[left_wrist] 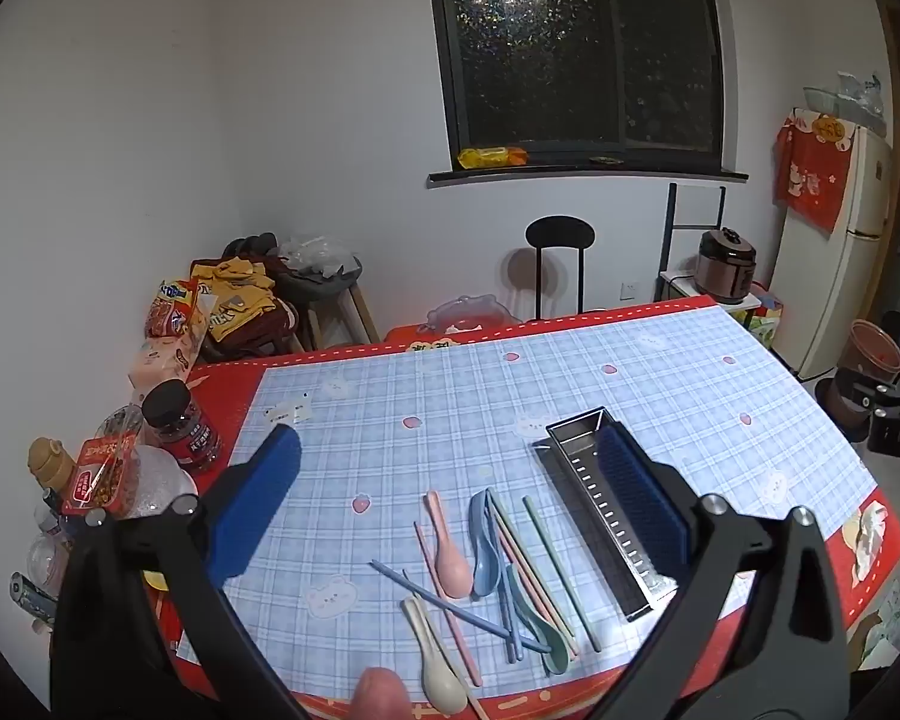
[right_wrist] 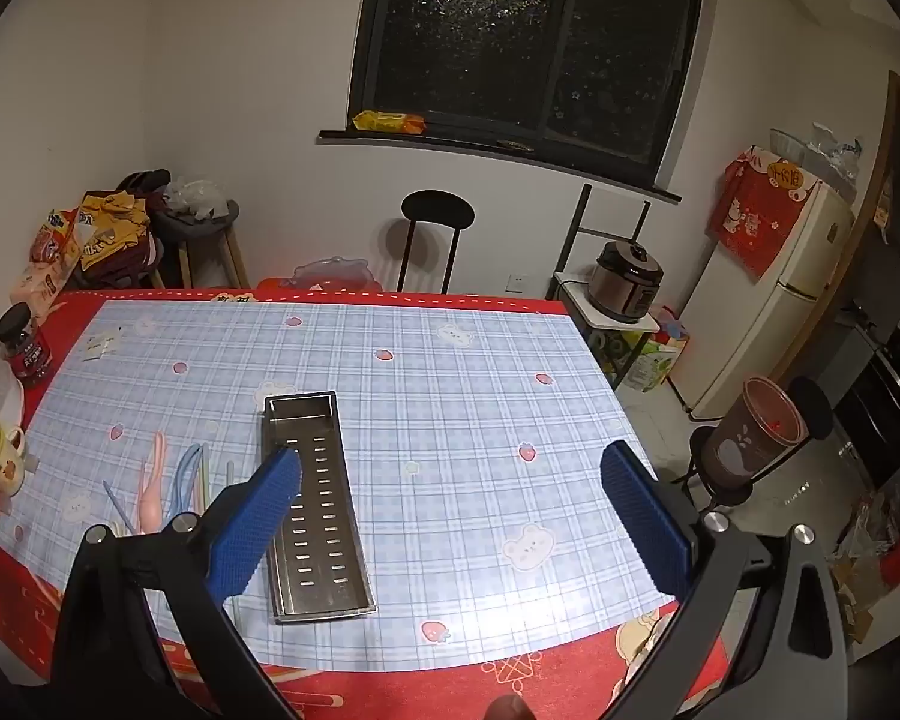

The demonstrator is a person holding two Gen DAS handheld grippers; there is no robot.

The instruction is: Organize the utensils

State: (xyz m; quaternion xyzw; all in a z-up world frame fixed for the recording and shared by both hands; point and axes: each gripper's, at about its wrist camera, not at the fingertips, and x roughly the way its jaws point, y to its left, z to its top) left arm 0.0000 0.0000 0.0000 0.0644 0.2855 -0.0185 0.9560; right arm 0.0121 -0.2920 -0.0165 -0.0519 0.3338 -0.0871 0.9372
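We are at the very start of the sorting, as we judge it: the metal tray (right_wrist: pixel 317 504) lies empty on the checked tablecloth (right_wrist: pixel 462 372), and every spoon and chopstick is loose on the cloth just to its left. Both claws are spread wide and hold nothing; the left gripper (left_wrist: pixel 450 492) hangs above the pile and the right gripper (right_wrist: pixel 450 504) hangs above the tray and the bare cloth to its right. In the left view we can pick out a pink spoon (left_wrist: pixel 450 552), a blue spoon (left_wrist: pixel 485 546), a cream spoon (left_wrist: pixel 438 660) near the table edge, a green spoon (left_wrist: pixel 540 624) and several chopsticks (left_wrist: pixel 561 570) in pink, blue and green, some crossing one another. The next move, we think, calls for lowering the left claw onto one piece that lies apart, such as the pink spoon, closing across its handle and carrying it to the tray. The crossed blue chopstick could be dragged along. The tray's near right part is hidden behind the left claw's blue pad in that view, and the right view cuts most of the pile off behind its own finger. How many chopsticks there are we cannot count surely.
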